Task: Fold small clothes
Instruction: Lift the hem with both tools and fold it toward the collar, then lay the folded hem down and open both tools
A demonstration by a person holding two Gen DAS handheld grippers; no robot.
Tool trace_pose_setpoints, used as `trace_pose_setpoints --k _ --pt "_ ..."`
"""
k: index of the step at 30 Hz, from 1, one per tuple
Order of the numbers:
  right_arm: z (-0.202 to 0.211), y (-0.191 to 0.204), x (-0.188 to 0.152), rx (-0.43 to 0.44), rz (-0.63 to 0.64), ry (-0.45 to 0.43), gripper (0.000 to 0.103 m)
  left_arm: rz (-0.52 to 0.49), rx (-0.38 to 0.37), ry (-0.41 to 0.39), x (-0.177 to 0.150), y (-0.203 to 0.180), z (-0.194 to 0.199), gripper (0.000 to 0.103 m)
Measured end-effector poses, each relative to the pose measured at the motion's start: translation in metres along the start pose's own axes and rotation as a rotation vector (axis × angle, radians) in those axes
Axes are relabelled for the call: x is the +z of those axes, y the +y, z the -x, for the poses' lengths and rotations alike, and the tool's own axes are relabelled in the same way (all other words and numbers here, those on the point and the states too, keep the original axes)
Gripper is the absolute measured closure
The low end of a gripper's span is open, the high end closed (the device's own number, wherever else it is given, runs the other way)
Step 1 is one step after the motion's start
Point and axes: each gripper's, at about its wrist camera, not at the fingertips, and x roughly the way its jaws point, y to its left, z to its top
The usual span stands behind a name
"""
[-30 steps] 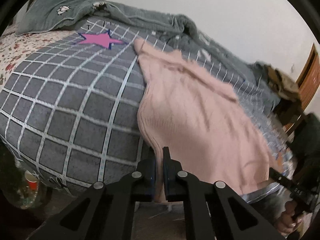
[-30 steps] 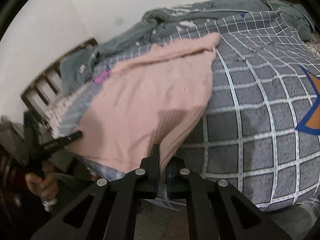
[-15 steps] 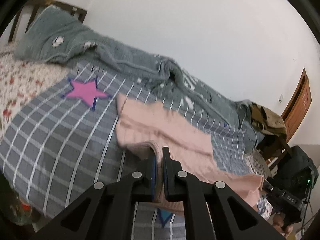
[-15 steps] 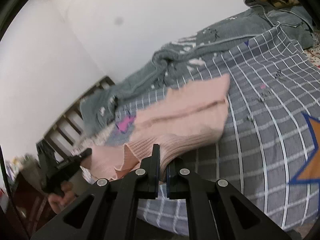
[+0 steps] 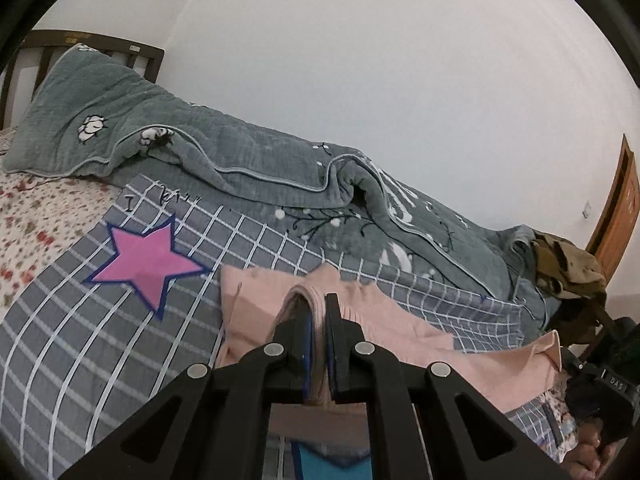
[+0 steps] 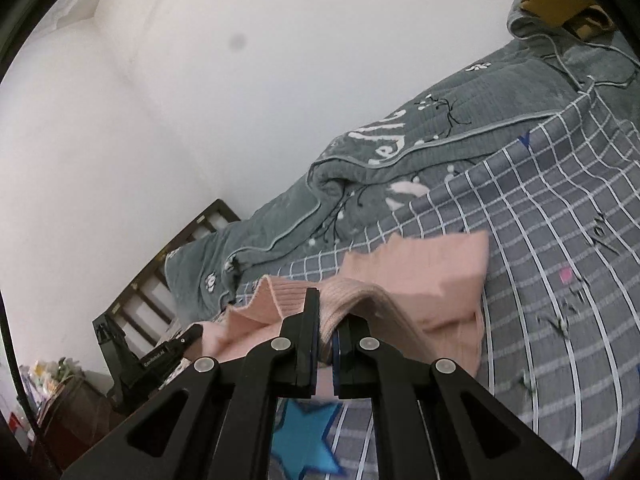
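A pink knit sweater (image 5: 256, 304) lies on the grey checked bedspread (image 5: 80, 320), its near hem lifted and carried over its far part. My left gripper (image 5: 318, 316) is shut on one hem corner. My right gripper (image 6: 328, 320) is shut on the other hem corner of the sweater (image 6: 432, 272). The stretch of hem between the two grippers hangs slack above the bed. The right gripper shows at the right edge of the left wrist view (image 5: 600, 380), and the left gripper shows at the left of the right wrist view (image 6: 160, 356).
A rumpled grey-green quilt (image 5: 240, 168) lies along the wall behind the sweater. A pink star (image 5: 144, 260) is printed on the bedspread at left, a blue star (image 6: 304, 440) under the grippers. Brown clothes (image 5: 568, 268) and a wooden door (image 5: 616, 220) are at right. A dark headboard (image 6: 160, 292) stands at the bed end.
Both grippers have lifted the sweater's near hem off the bed edge and carried it forward over the body, folding the sweater toward its far end.
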Motion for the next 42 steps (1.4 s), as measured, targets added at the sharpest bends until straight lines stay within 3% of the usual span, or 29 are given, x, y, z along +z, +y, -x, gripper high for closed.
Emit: trace_pose_setpoints --k 9,17,26,29,31,32,35,42 --pt "-0.070 -0.027 0.028 -0.033 0.011 0.028 0.098 0.020 0.044 0.030 0.011 0.005 -0.078 0.096" --pt "-0.128 -0.064 0.027 -0.171 0.061 0.149 0.098 0.020 0.086 0.084 0.009 0.013 -0.133 0.096" --pt "-0.160 -0.092 0.030 -0.205 0.023 0.177 0.098 0.037 0.088 0.143 0.005 0.020 -0.170 0.095" --pt "-0.170 -0.100 0.028 -0.241 0.020 0.193 0.089 0.065 0.082 0.160 0.003 0.024 -0.175 0.094" --pt "-0.170 -0.104 0.025 -0.262 0.025 0.208 0.074 0.066 0.099 0.172 0.002 0.025 -0.177 0.079" --pt "-0.168 -0.105 0.024 -0.264 0.027 0.208 0.072 0.064 0.117 0.173 0.001 0.026 -0.178 0.068" --pt "-0.157 -0.108 0.022 -0.258 0.019 0.206 0.067 0.073 0.102 0.157 -0.001 0.027 -0.173 0.048" --pt "-0.136 -0.105 0.005 -0.336 0.063 0.213 0.067 0.050 0.087 0.159 -0.007 0.023 -0.164 0.042"
